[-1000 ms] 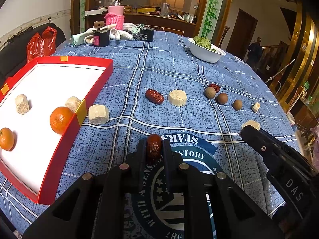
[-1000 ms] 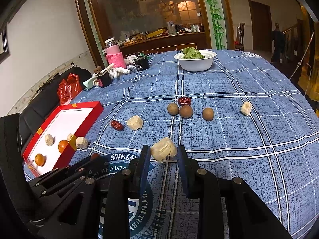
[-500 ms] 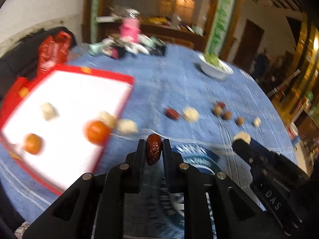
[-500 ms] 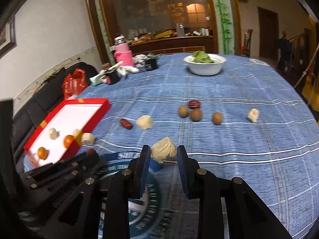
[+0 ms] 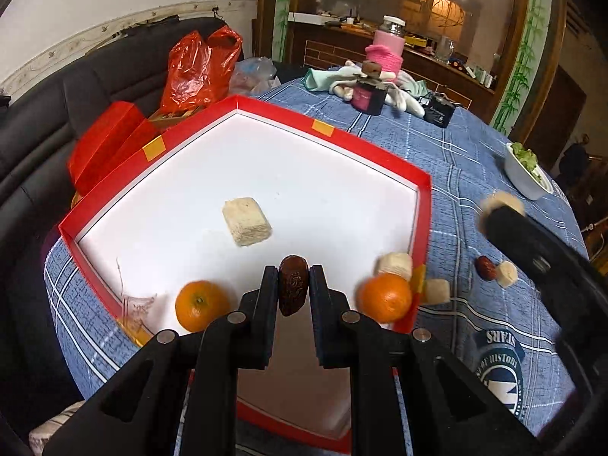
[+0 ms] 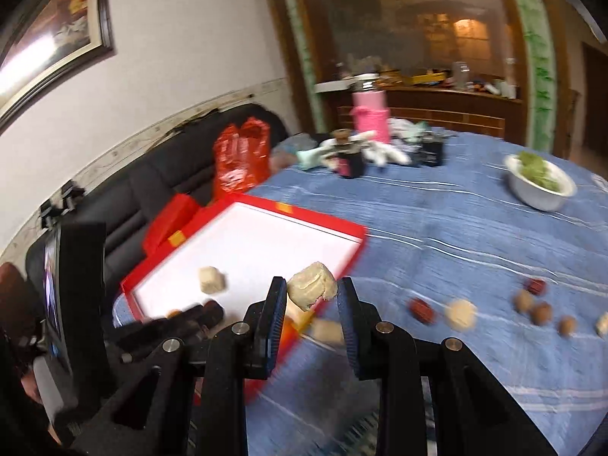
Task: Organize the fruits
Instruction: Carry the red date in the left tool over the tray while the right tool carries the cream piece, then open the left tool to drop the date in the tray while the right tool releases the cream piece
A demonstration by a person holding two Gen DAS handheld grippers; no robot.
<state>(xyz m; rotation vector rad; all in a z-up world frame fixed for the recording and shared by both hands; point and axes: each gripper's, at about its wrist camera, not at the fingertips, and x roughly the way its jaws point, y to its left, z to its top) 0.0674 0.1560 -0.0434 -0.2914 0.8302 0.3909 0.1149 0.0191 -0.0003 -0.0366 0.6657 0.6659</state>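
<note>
Date [image 5: 292,285] pinched in left claw [image 5: 292,280] above tray [image 5: 423,205]; right claw [image 6: 311,292] grips pale chunk [image 6: 312,285].

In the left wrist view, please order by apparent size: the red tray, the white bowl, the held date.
1. Red tray, clearly largest.
2. White bowl.
3. Date, though it sits near the camera, so this last ranking is unsure.

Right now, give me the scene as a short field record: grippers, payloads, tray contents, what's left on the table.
left gripper: shut on red date, above the tray
right gripper: shut on pale pastry chunk, near the tray's edge
tray: red rim, white floor
in tray: two oranges, beige cubes
outside tray: cube beside the rim; date and pale piece further out
far table: white bowl of greens, brown round fruits
</note>
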